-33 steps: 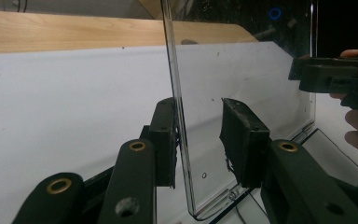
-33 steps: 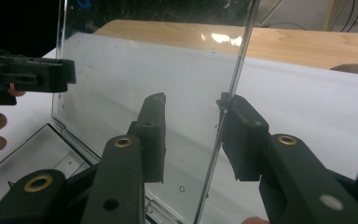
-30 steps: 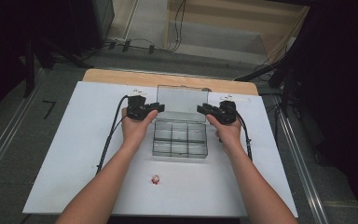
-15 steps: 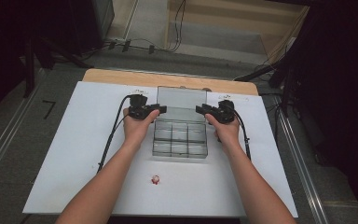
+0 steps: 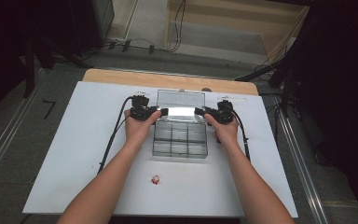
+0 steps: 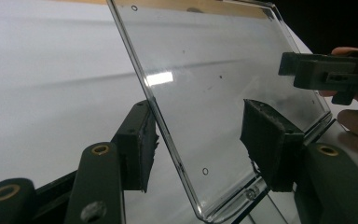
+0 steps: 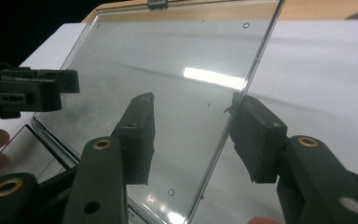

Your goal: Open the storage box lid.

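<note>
A clear plastic compartment box (image 5: 179, 142) sits mid-table with its clear lid (image 5: 181, 99) swung up and back. My left gripper (image 5: 162, 112) is at the lid's left edge and my right gripper (image 5: 199, 111) at its right edge. In the left gripper view the lid (image 6: 214, 56) passes edge-on between the jaws of my left gripper (image 6: 198, 112), which have just been opening; the pads stand off it. In the right gripper view the lid (image 7: 168, 56) likewise runs between the spread jaws of my right gripper (image 7: 193, 105), also just opening. Each view shows the other gripper across the lid.
The box rests on a white sheet (image 5: 74, 154) over the table, with a wooden board (image 5: 121, 77) along the far edge. A small red thing (image 5: 155, 179) lies near the front, between the person's forearms. Cables trail from both grippers across the sheet.
Both hands have stayed at the lid's two sides. The lid remains raised. The grippers' jaws look slightly wider apart than before.
</note>
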The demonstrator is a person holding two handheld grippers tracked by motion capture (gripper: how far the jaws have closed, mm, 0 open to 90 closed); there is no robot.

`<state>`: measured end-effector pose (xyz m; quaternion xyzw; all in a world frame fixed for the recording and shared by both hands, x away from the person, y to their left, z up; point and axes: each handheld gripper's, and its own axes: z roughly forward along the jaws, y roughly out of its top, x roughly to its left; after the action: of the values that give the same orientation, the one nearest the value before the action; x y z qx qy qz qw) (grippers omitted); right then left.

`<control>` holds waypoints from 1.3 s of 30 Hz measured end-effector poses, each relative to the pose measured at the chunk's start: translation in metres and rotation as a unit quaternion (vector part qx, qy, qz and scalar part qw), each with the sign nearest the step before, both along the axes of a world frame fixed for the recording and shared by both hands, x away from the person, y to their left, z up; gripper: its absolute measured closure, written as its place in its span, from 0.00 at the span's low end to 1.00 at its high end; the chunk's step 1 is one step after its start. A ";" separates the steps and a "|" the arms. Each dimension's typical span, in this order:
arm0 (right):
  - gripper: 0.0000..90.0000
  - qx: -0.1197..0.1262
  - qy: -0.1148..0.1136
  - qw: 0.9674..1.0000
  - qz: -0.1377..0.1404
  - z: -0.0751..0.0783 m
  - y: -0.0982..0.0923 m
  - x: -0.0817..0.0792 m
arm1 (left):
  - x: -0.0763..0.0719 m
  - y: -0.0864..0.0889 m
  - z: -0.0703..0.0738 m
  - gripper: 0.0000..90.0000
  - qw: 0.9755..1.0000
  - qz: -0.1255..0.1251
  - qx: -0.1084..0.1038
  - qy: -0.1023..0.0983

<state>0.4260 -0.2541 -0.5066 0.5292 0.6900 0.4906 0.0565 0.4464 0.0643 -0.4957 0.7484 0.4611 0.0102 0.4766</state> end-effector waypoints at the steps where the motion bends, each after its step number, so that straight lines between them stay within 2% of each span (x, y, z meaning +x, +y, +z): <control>1: 0.54 0.000 0.004 1.000 -0.001 0.000 0.000 0.000 | 0.000 0.000 -0.001 0.48 1.000 -0.001 -0.001 0.001; 10: 0.50 -0.003 0.025 1.000 -0.004 -0.006 -0.002 0.002 | 0.001 0.000 -0.007 0.43 1.000 -0.003 0.002 0.017; 14: 0.50 -0.005 0.023 1.000 -0.005 -0.006 -0.001 0.002 | 0.000 -0.001 -0.006 0.42 1.000 -0.005 0.004 0.015; 19: 0.47 -0.009 0.018 1.000 0.000 -0.005 -0.001 0.001 | 0.000 0.004 -0.003 0.36 1.000 0.005 0.008 0.012; 21: 0.45 -0.029 0.017 0.999 0.001 -0.004 -0.001 0.000 | -0.001 0.007 -0.001 0.35 1.000 0.007 0.001 0.009; 22: 0.46 -0.036 0.012 0.999 0.005 -0.004 -0.002 -0.001 | -0.003 0.010 0.000 0.35 1.000 0.009 0.000 0.006; 24: 0.45 -0.035 0.005 0.999 0.013 -0.002 -0.003 -0.002 | -0.005 0.014 0.003 0.34 1.000 0.009 -0.001 -0.001; 29: 0.39 -0.036 -0.020 0.999 0.016 0.007 -0.003 -0.009 | -0.014 0.023 0.008 0.30 1.000 0.006 -0.004 -0.020; 30: 0.36 -0.037 -0.026 0.999 0.018 0.009 -0.002 -0.011 | -0.017 0.025 0.009 0.29 1.000 0.004 -0.007 -0.026; 31: 0.29 -0.045 -0.033 0.998 0.022 0.013 0.000 -0.015 | -0.019 0.027 0.011 0.26 1.000 0.003 -0.009 -0.029; 33: 0.27 -0.048 -0.037 0.998 0.026 0.014 0.001 -0.017 | -0.024 0.030 0.013 0.25 0.999 -0.001 -0.007 -0.038; 36: 0.18 -0.068 -0.047 0.996 0.036 0.017 0.006 -0.024 | -0.032 0.033 0.017 0.19 0.999 -0.008 -0.003 -0.048; 39: 0.13 -0.066 -0.053 0.995 0.050 0.019 0.008 -0.031 | -0.040 0.038 0.021 0.17 0.998 -0.015 -0.005 -0.060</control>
<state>0.3948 -0.2457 -0.4878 0.4627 0.7421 0.4738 0.1030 0.4066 0.1019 -0.4748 0.7507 0.4203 0.0454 0.5076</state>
